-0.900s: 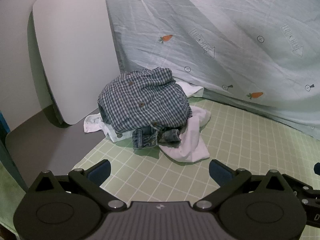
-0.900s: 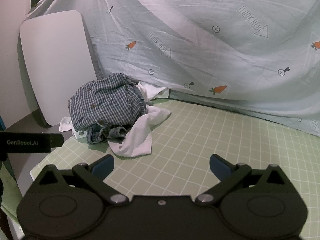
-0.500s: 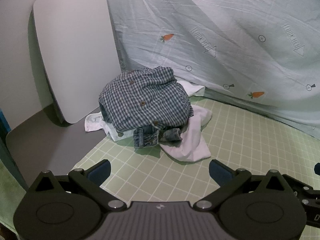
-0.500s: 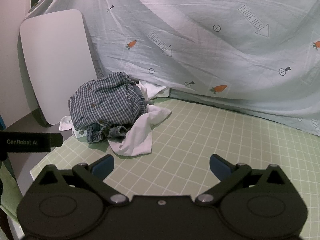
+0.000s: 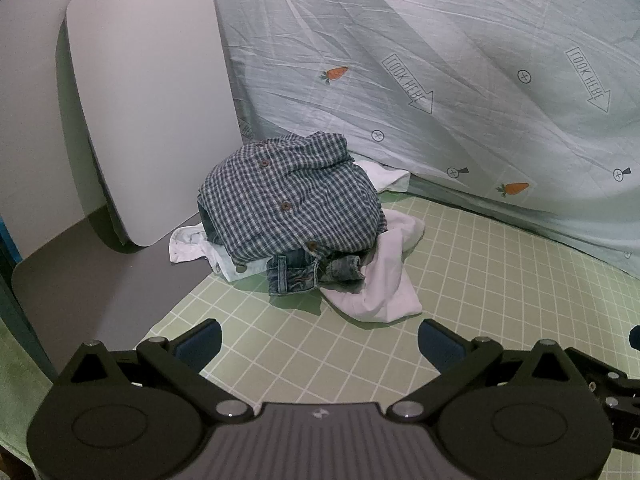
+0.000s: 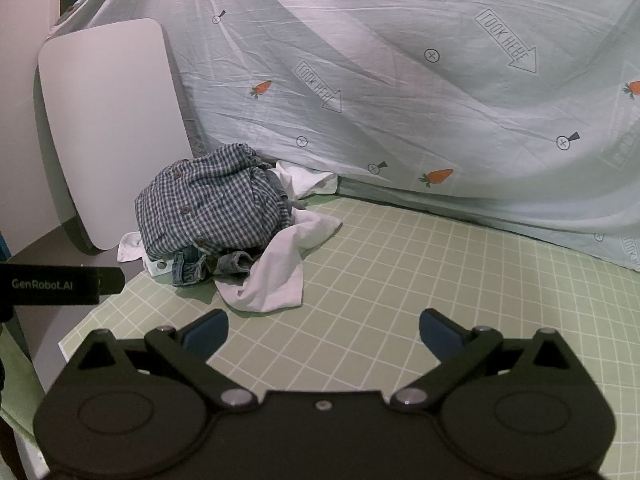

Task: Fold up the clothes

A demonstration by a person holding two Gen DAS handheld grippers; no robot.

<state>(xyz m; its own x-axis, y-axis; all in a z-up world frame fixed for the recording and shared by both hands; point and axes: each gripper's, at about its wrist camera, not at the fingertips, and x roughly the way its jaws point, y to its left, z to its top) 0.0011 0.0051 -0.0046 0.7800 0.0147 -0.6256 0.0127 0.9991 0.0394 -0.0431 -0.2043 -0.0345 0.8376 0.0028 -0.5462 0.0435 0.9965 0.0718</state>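
A heap of clothes lies at the back left of a green gridded mat (image 5: 460,300) (image 6: 420,280). On top is a blue checked shirt (image 5: 288,204) (image 6: 212,204) with brown buttons. Under it sit a piece of blue denim (image 5: 304,272) (image 6: 200,266) and a white garment (image 5: 380,280) (image 6: 276,268) that spills toward me. My left gripper (image 5: 318,344) stands open a short way in front of the heap, with nothing between its fingers. My right gripper (image 6: 322,334) is open too, nearer the mat's middle, and holds nothing.
A grey rounded board (image 5: 148,108) (image 6: 108,128) leans against the wall left of the heap. A pale sheet (image 5: 460,80) (image 6: 420,80) printed with carrots and arrows hangs behind the mat. The left gripper's black body (image 6: 60,284) shows at the right wrist view's left edge.
The heap sits very slightly lower and more to the right in both views than a second ago. Both grippers stay open and the clothes have not been touched.
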